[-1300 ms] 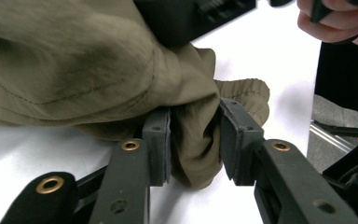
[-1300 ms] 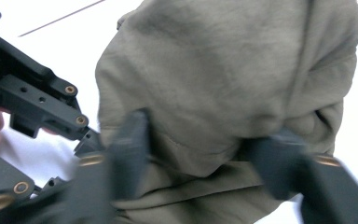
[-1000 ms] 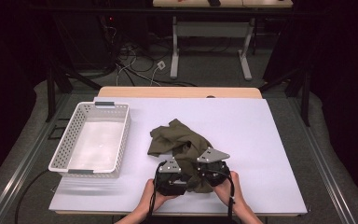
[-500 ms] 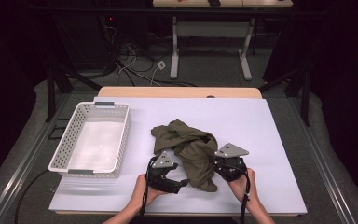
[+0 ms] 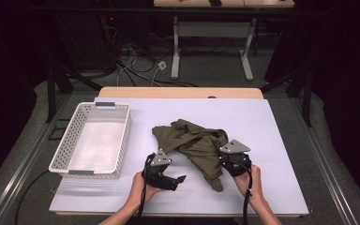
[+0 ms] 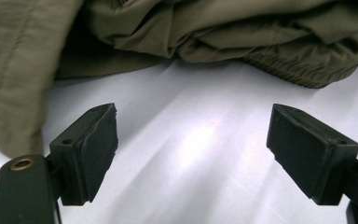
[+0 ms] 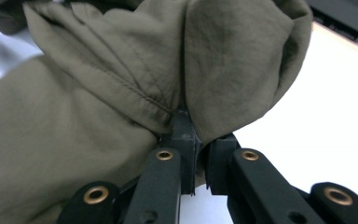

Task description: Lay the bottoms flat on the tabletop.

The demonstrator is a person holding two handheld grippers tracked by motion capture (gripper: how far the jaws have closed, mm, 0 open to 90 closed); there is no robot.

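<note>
Right gripper view: right tool (image 7: pixel 193 140) clamped on crumpled matte olive garment (image 7: pixel 121 84); left tool (image 6: pixel 191 154) apart.

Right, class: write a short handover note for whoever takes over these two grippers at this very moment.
Left gripper: open, holding nothing, low over the white table just short of the cloth.
Right gripper: shut on a fold of the olive cloth.
Cloth: crumpled mid-table, right of the white basket, apart from it. Nothing shows in the basket.
Done: one grip taken on the cloth's right side.
Left: probably take a second grip with the left gripper, then spread, fold or move the cloth.
</note>
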